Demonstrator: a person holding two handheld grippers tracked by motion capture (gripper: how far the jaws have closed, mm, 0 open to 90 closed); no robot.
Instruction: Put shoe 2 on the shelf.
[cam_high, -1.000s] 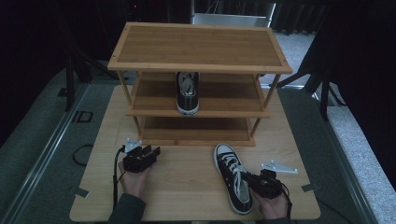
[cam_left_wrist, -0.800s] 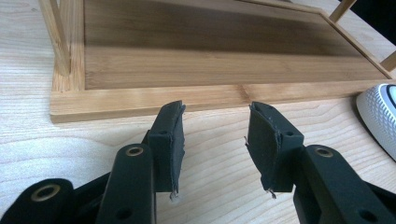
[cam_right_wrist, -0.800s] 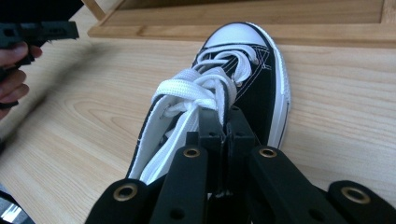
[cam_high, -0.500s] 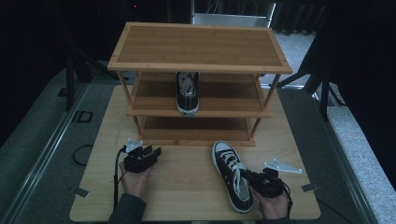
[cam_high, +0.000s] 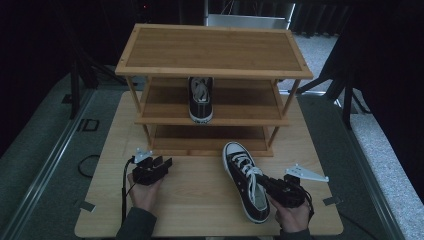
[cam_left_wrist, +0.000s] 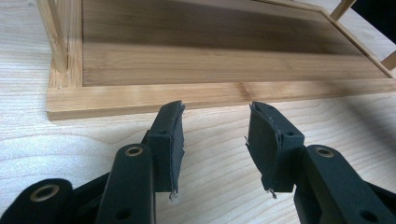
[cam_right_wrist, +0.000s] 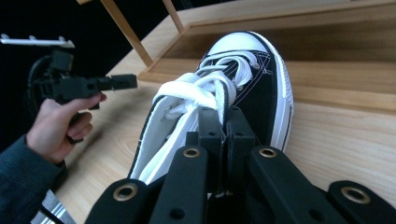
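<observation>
Right claw (cam_high: 272, 185) is clenching the black sneaker's (cam_high: 245, 180) collar, toe at twelve o'clock toward the shoe rack (cam_high: 212, 50) for shelving; left claw (cam_high: 162, 163) is idling released.

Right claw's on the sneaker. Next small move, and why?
Probably lift the black-and-white canvas sneaker toward the wooden three-tier shoe rack. The right claw looks shut on its collar, the sole is on the table, and its mate sits on the middle shelf.

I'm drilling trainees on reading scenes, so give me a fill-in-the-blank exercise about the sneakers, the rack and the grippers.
1. The right gripper is shut on the black-and-white canvas sneaker lying on the ____.
2. The second matching sneaker stands on the wooden three-tier rack's ____ shelf.
3. The left gripper's jaws are ____.

Missing words: table; middle; open
</observation>
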